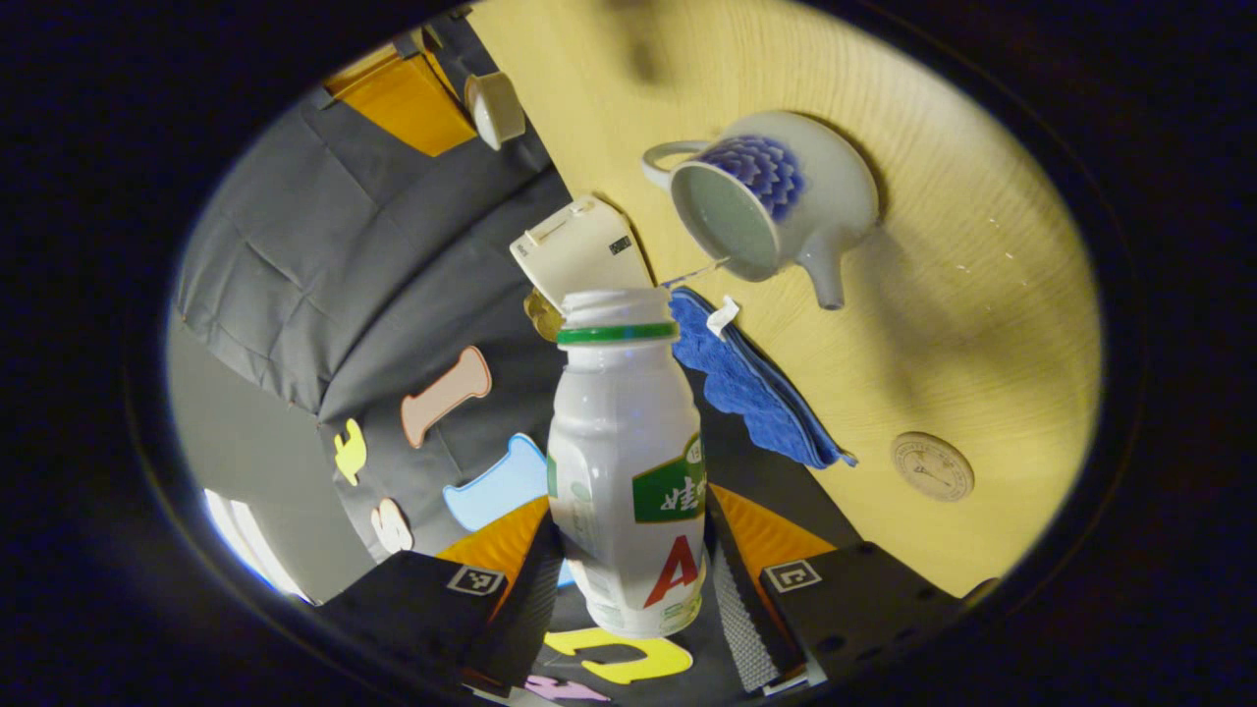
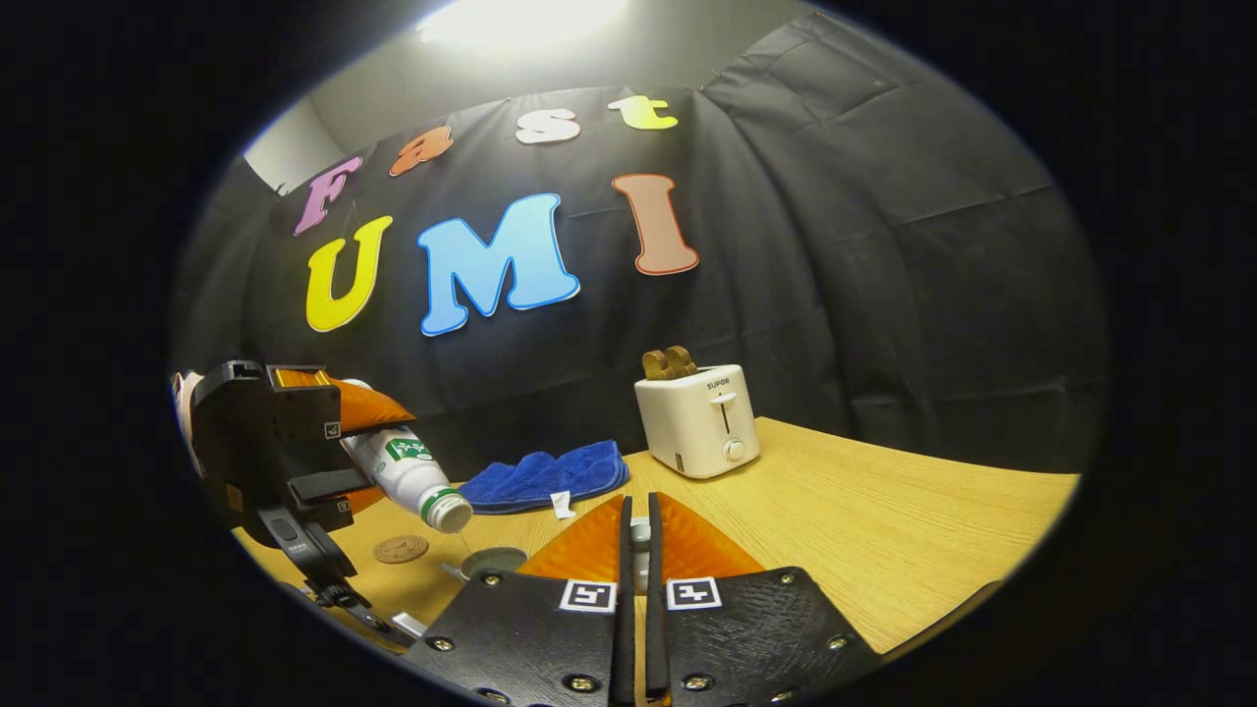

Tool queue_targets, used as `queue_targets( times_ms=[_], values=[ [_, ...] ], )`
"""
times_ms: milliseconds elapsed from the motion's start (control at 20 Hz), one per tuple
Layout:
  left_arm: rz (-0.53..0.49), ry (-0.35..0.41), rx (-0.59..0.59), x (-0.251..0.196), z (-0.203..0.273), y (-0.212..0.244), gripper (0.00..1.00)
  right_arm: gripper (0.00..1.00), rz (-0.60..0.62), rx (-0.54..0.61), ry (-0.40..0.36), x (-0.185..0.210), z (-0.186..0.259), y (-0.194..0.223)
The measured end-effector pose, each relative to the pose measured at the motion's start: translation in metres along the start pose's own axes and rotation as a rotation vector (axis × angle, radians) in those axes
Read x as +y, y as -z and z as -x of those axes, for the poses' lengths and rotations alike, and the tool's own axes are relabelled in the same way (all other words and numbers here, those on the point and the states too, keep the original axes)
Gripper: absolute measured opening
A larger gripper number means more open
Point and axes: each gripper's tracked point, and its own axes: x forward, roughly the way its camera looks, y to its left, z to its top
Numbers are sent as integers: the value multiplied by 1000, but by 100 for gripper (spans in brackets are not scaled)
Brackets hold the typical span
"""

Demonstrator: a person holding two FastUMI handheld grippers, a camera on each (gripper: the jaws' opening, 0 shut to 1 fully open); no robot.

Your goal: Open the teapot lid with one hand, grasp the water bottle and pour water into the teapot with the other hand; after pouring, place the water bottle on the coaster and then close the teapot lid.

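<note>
Left gripper view: left claw (image 1: 628,589) clamps the water bottle (image 1: 628,471), tipped with its uncapped mouth just beside the open teapot (image 1: 776,201); coaster (image 1: 932,466) lies bare on the surface (image 1: 982,324) near the blue cloth (image 1: 751,378). Right gripper view: right claw (image 2: 638,535) is pinched narrow around something pale, probably the lid, though I can't tell; the bottle tilts over the teapot's rim near the surface's left edge, toaster (image 2: 699,420) at the back edge.

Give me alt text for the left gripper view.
The left tongs hold a white water bottle, uncapped and aimed toward the open teapot on the wooden table. Beside it lie a blue cloth and a round coaster.
</note>
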Motion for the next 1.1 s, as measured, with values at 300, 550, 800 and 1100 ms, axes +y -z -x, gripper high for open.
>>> queue_targets(
  times_ms=[300,550,800,1100],
  values=[
    [-32,-14,-5,5,0,-2,84,4,0,-1,-1,0,0,0],
    [45,-3,-27,2,-2,-5,85,4,-9,-12,8,-3,1,-3],
    [375,64,-52,-29,-2,-14,80,4,-26,-28,20,-7,2,-7],
    [697,124,-63,-66,-6,-23,86,4,-38,-49,18,-8,3,-11]
  ],
)
